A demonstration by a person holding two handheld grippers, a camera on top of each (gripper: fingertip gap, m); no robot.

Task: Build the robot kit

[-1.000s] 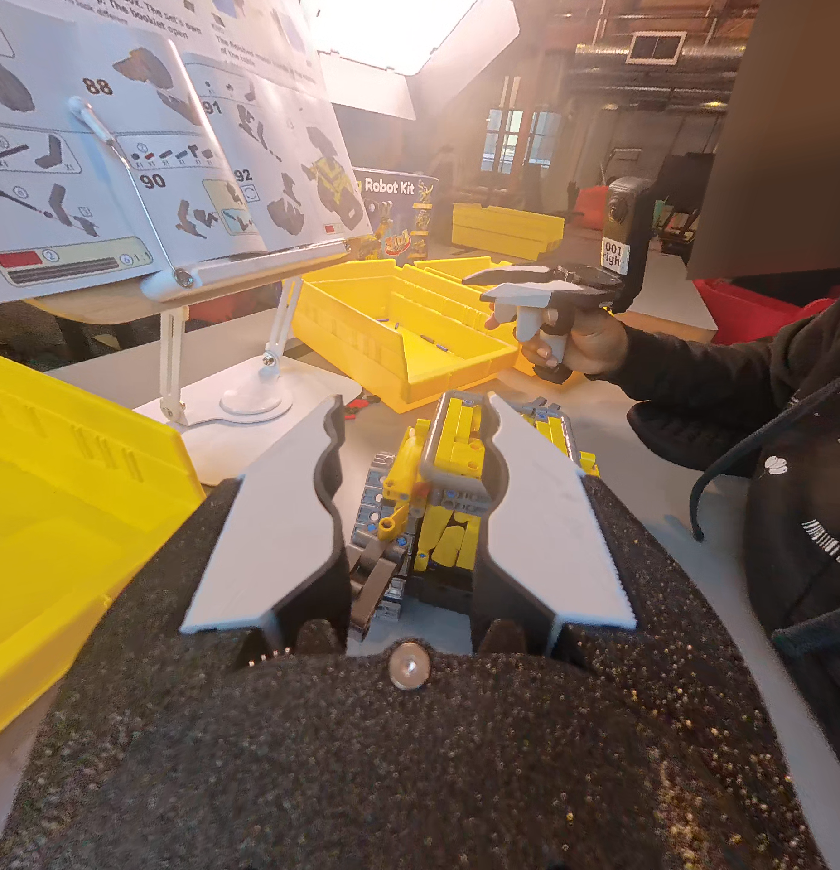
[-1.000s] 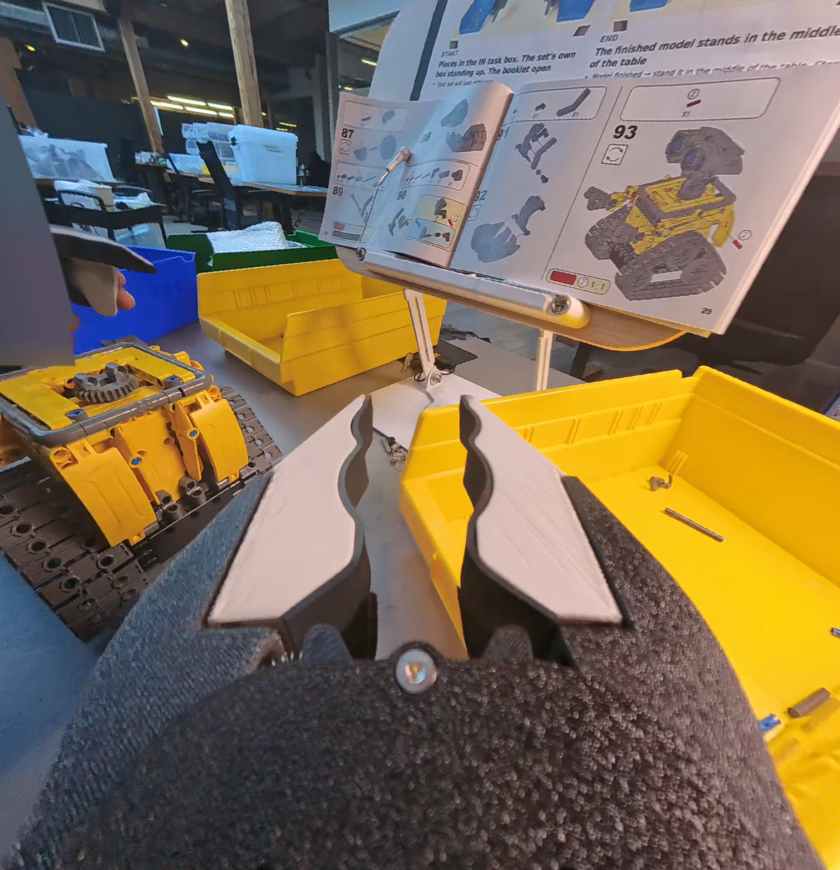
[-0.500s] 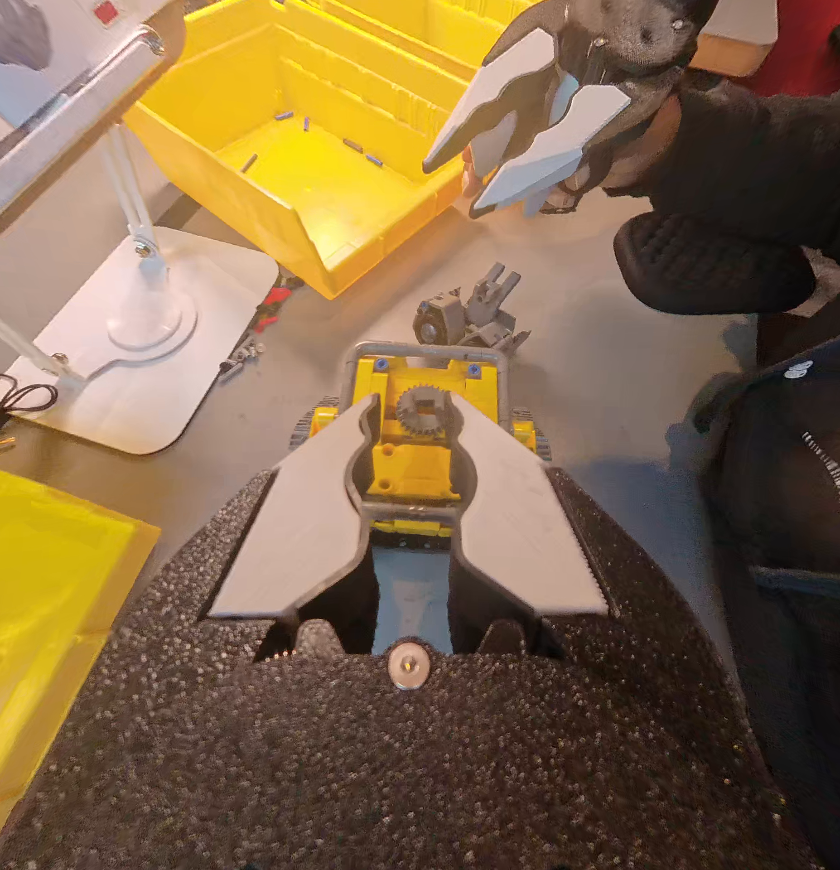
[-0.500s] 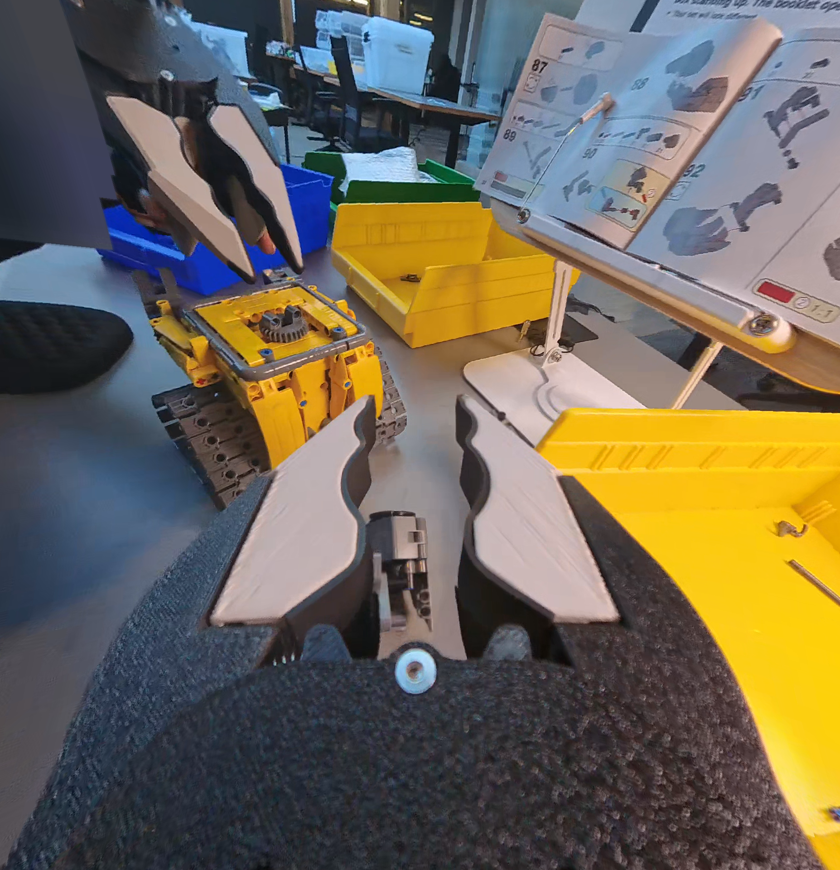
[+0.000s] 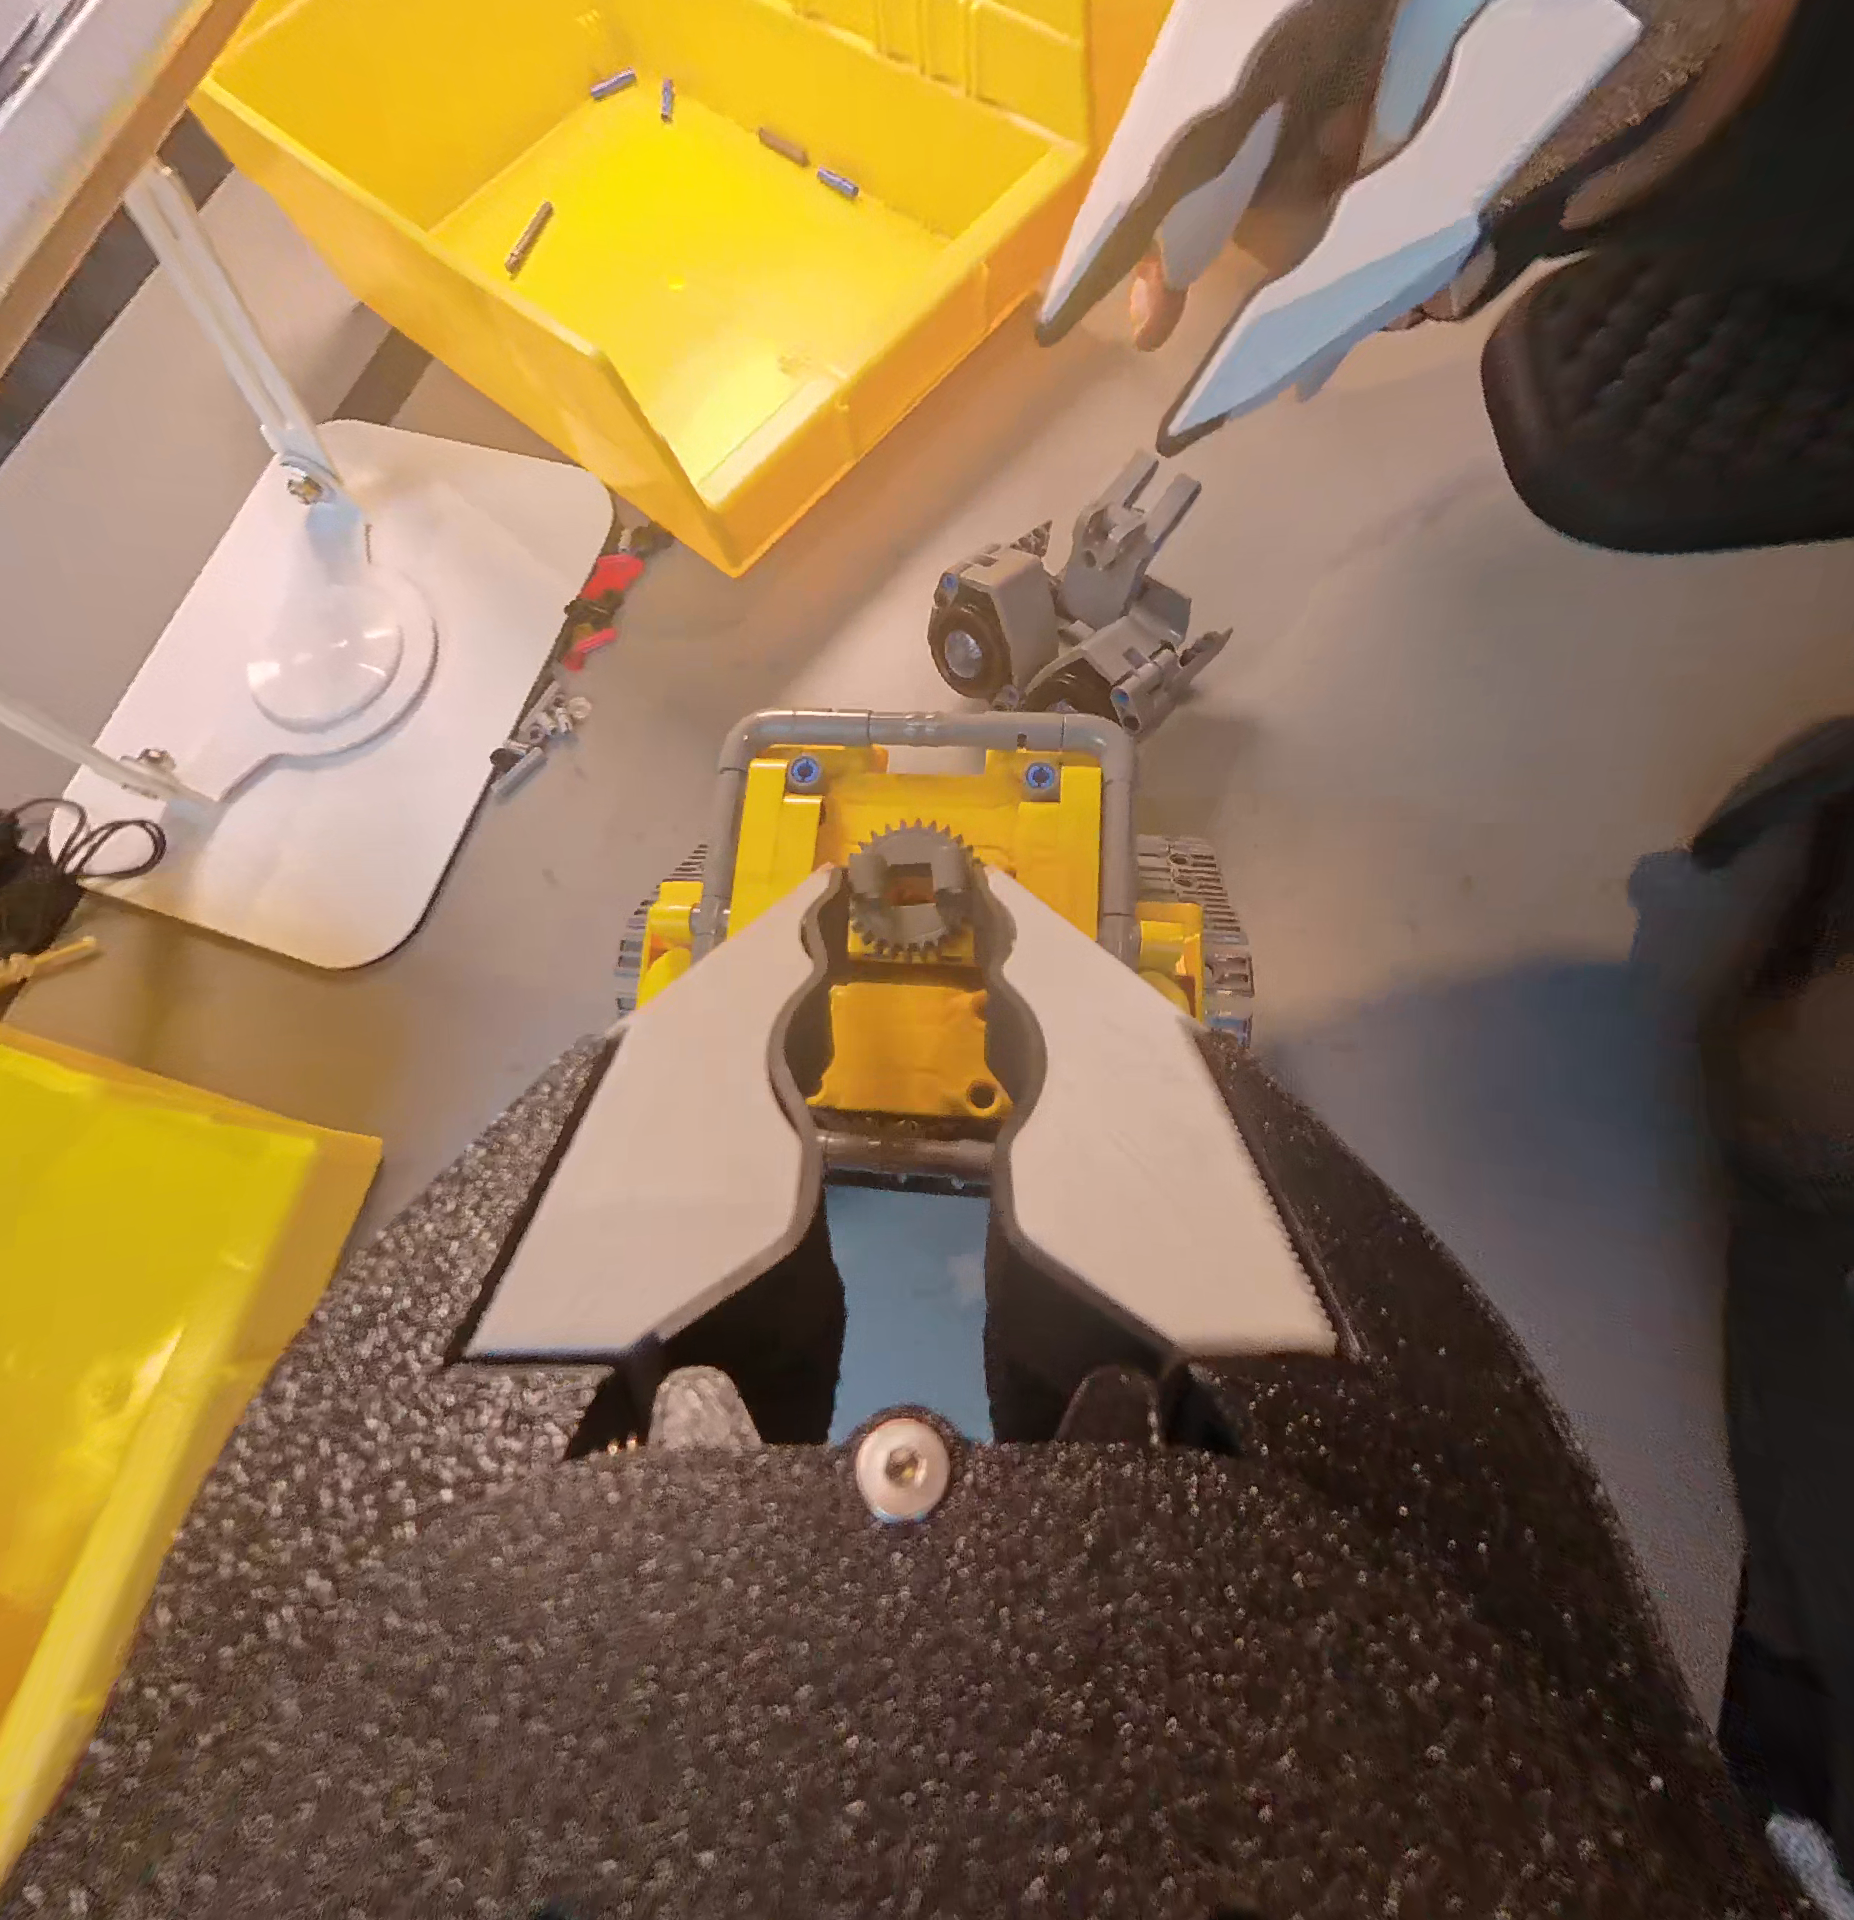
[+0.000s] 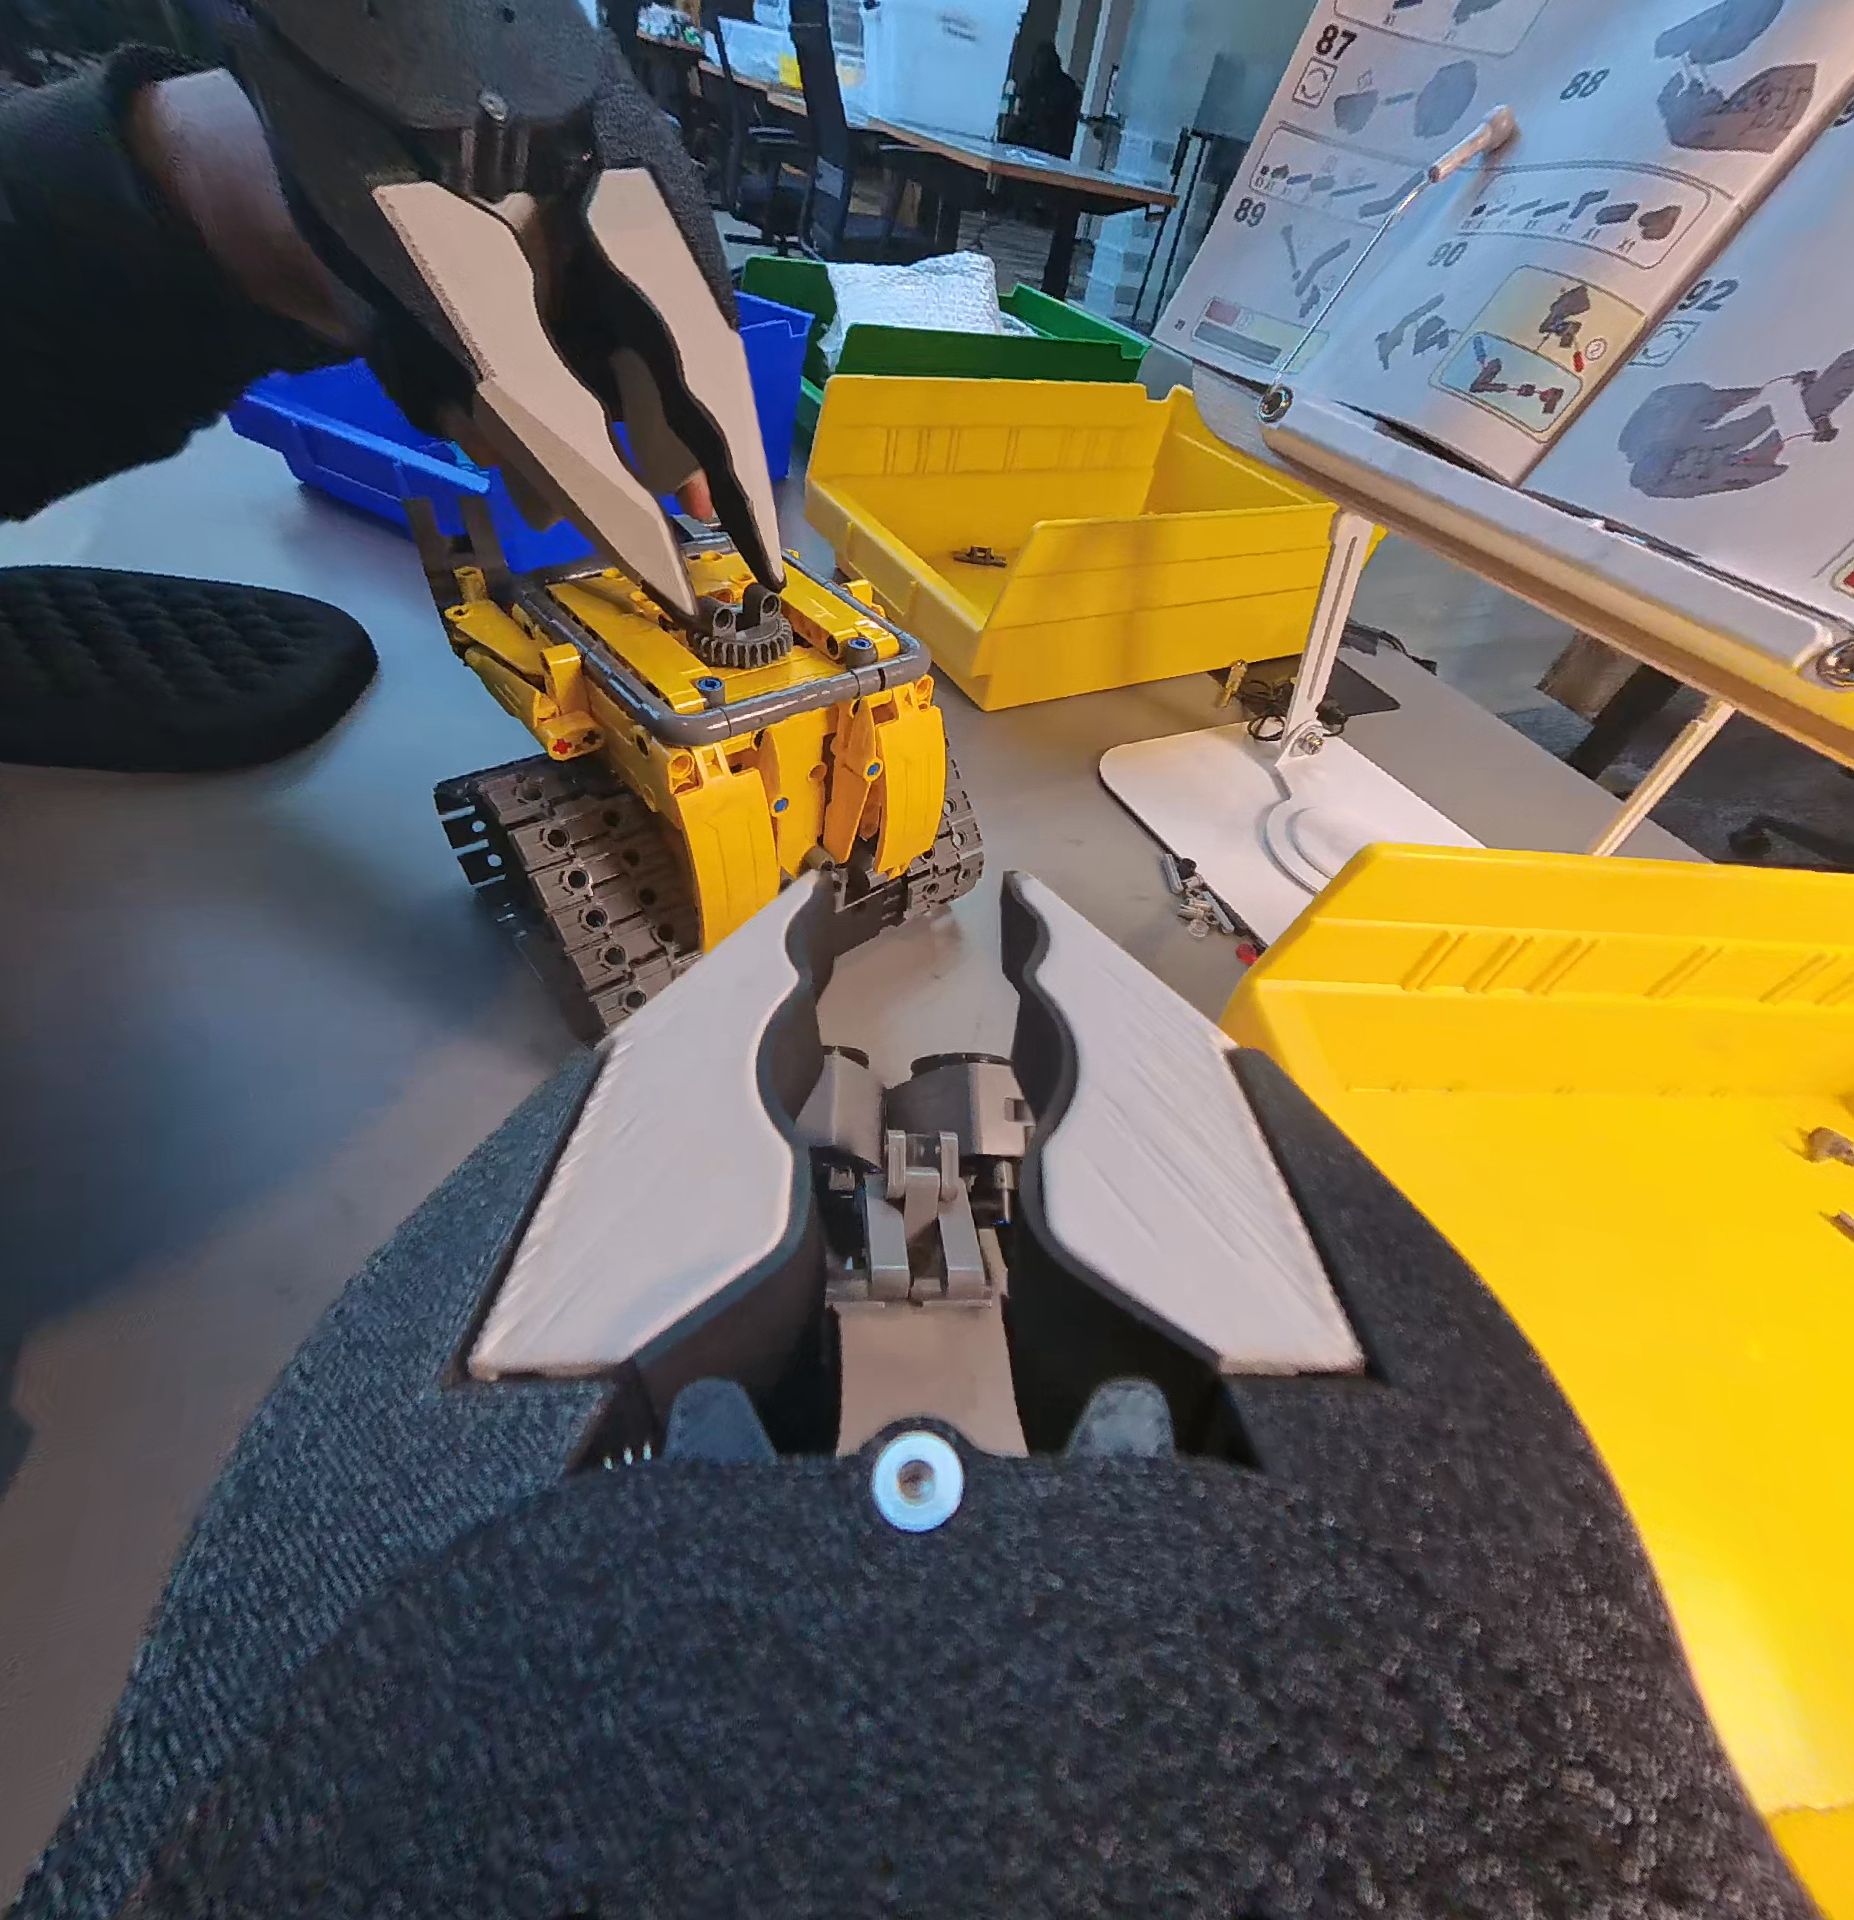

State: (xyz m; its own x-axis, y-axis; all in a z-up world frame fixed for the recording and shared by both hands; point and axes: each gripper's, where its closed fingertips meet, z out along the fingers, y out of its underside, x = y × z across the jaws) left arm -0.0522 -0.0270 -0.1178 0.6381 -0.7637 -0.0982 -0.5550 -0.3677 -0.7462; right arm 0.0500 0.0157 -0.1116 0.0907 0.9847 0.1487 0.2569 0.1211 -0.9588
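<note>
Left gripper poised narrowly parted around the gear atop the yellow model, right gripper spread wide over the grey head on the desk.

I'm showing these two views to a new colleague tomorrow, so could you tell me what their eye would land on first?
Most striking is the yellow tracked model in the middle of the grey table, with the left gripper open, its tips either side of the dark gear on top. Just beyond it lies a small grey brick assembly, with the open right gripper poised over it. Yellow bins and a propped instruction booklet frame the scene.
</note>
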